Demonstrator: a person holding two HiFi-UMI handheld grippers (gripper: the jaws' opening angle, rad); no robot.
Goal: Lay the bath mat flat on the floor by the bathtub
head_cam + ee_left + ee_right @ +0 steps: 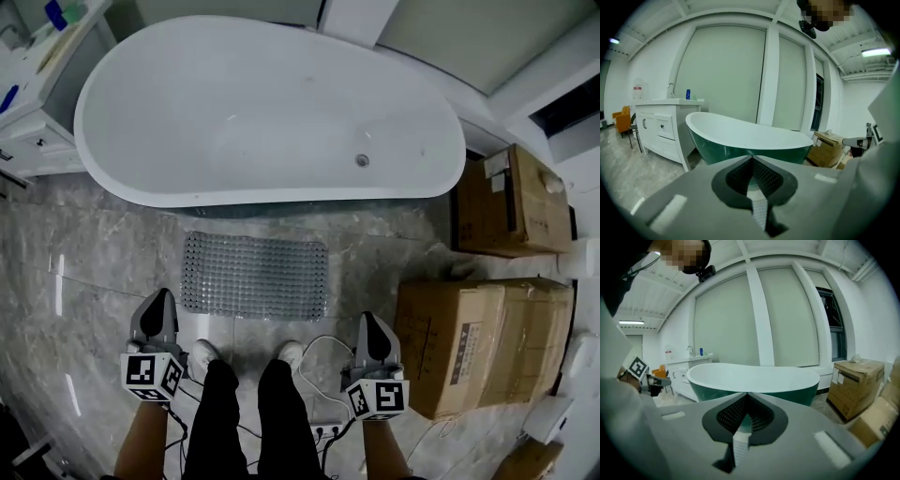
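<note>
The left tool (161,298) and right tool (367,321) are both pressed together, holding nothing. The bath mat (254,276) lies flat just ahead, between them and the bathtub (272,103).

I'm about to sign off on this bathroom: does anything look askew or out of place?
The bath mat lies flat beside the bathtub, no folds. Only oddity: a loose white cable looped on the floor by the person's shoes.
</note>
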